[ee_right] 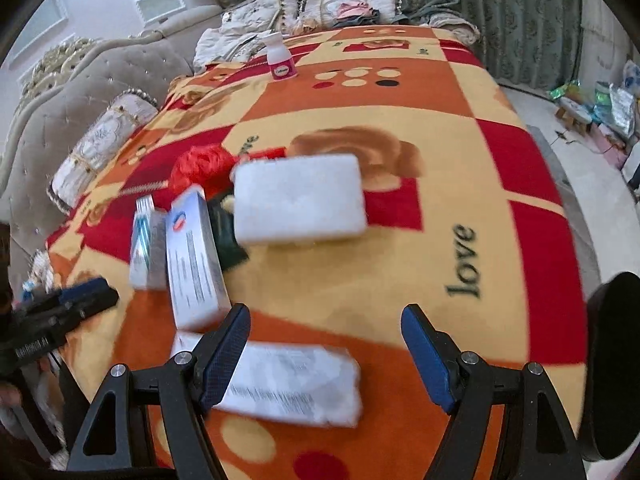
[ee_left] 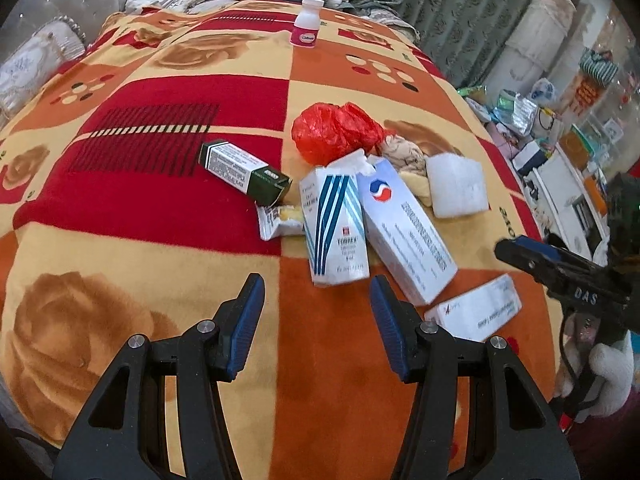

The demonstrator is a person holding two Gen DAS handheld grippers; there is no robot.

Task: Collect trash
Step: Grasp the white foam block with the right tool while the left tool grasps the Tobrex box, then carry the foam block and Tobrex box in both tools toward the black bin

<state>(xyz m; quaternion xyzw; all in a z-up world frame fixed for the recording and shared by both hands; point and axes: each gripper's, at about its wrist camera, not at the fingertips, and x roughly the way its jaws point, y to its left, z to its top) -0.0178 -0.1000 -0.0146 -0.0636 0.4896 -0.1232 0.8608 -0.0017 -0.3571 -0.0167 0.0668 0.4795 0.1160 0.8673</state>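
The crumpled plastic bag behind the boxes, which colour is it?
The plastic bag is bright red; the left wrist view shows it best.

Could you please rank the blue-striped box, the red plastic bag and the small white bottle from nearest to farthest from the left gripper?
From the left gripper:
1. Blue-striped box, just ahead, slightly right.
2. Red plastic bag, behind the box.
3. Small white bottle, upright at the blanket's far end.

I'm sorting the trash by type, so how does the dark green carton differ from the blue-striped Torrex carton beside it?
The dark green carton is dark with a white text panel; the Torrex carton is white with blue diagonal stripes. The green one lies apart on a red patch of the blanket; the Torrex one lies against another white carton. The Torrex carton looks larger. Both are small cartons lying flat.
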